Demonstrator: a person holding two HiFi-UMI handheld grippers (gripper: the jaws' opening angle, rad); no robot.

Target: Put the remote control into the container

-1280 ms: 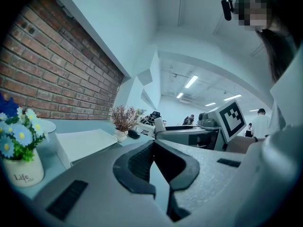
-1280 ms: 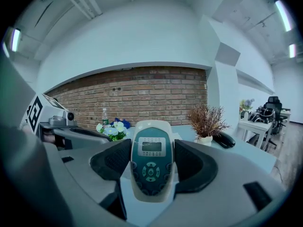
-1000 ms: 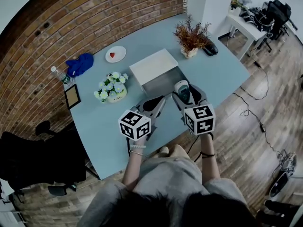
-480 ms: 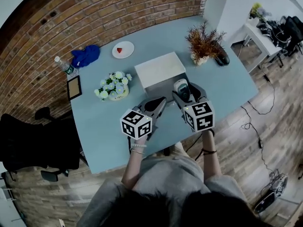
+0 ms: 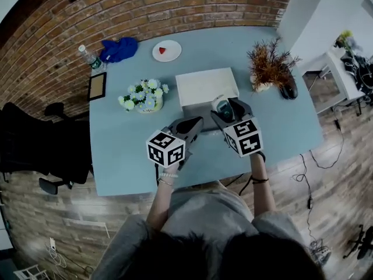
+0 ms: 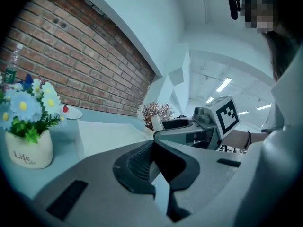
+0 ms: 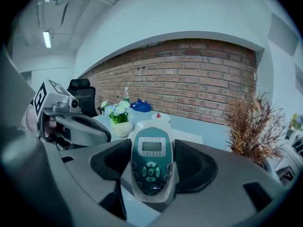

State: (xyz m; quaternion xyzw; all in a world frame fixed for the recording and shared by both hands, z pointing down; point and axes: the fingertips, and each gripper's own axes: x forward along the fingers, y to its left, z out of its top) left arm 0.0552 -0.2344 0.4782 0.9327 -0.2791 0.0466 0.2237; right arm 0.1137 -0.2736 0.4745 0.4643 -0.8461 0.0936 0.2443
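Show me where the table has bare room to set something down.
Bare: table near-left, between flower pot and left gripper; also near-right, beyond the right gripper, below the dried plant. Crowded: far-left corner, with bottle, blue cloth, frame, plate.

A brick wall [image 5: 175, 4] ran along the far side of a pale blue table [image 5: 116, 162] and met a white wall [image 5: 315, 10] at the corner. The floor [image 5: 344, 214] was wood planks, with cables [image 5: 309, 202] trailing across it. A black chair [image 5: 35, 150] stood at the table's left end. Strip lights [image 7: 47, 38] glowed overhead.
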